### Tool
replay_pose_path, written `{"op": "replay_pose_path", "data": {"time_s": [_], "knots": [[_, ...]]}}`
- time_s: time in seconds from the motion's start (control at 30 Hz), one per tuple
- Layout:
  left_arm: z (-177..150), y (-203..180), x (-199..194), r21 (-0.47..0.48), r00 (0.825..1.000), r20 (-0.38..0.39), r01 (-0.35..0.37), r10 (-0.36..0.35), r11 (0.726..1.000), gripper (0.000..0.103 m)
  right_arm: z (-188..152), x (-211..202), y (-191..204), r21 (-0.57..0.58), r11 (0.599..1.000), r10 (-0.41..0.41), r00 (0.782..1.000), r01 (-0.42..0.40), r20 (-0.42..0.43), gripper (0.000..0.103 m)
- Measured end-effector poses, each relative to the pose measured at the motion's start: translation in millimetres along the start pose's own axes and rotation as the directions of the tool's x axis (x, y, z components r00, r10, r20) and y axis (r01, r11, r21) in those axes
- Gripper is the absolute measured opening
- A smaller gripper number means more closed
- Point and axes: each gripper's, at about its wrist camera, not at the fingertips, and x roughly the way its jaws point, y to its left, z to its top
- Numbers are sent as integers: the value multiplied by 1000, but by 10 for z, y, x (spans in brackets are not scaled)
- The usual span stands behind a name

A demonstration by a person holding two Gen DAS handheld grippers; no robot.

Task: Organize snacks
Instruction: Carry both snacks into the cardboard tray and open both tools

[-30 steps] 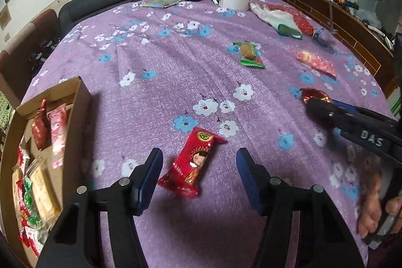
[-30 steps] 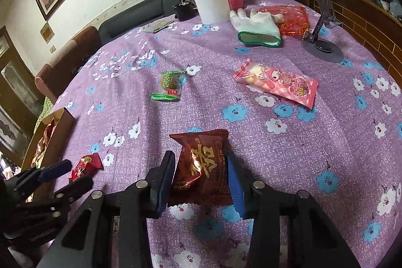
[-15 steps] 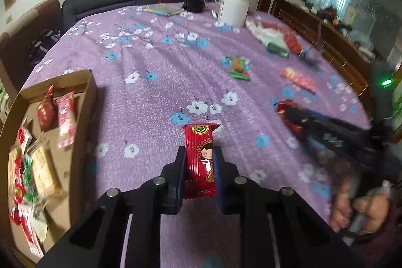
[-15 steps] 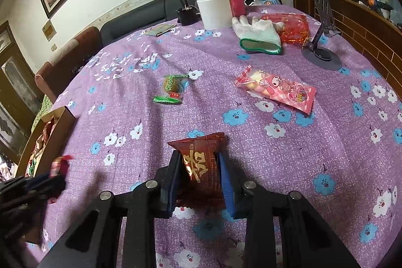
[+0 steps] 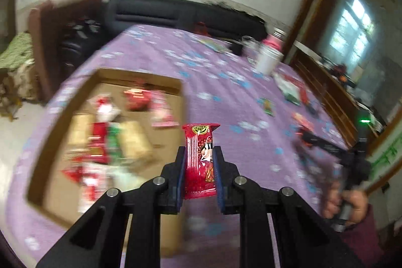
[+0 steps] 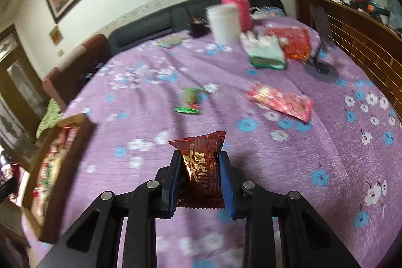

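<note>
The left gripper (image 5: 199,162) is clenched on a red packet (image 5: 200,160), which stands upright between its fingers and is lifted off the table (image 5: 226,102). In the left wrist view a cardboard box (image 5: 140,79) lies at about 10 o'clock from the packet, open and already holding a blurred mix of red, green and tan snacks (image 5: 110,135). The right gripper (image 6: 198,167) is clamped on a dark brown packet (image 6: 201,167) with gold characters, also held up above the purple flowered cloth. In the right wrist view a green snack (image 6: 189,101) lies on the table at 12 o'clock from that packet, and a long pink packet (image 6: 281,102) lies at about 2 o'clock, well apart from it. Farther back, toward 1 o'clock, sit a glove (image 6: 263,52), a white tub (image 6: 223,25) and a pink bottle (image 6: 237,8) just behind the tub. The box (image 6: 62,142) shows at 9 o'clock in this view, near the table's edge. The background is motion-blurred in both views.
</note>
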Motion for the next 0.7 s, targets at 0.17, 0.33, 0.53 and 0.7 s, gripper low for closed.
{"op": "replay_pose_path", "data": {"time_s": [0.17, 0.33, 0.53, 0.7], "knots": [[-98, 597, -83, -104, 992, 1, -128, 129, 986, 19, 57, -147, 578, -107, 992, 74, 997, -74, -6, 31], [-190, 982, -26, -182, 986, -40, -167, 162, 969, 19, -6, -81, 1264, -216, 963, 153, 987, -162, -56, 31], [-250, 1180, 63, -215, 983, -70, -180, 168, 960, 19, -171, 72, 1887, -288, 924, 224, 967, -251, -123, 31], [-272, 1270, 144, -225, 982, -90, -184, 167, 957, 19, -299, 260, 2274, -336, 899, 235, 956, -283, -177, 31]]}}
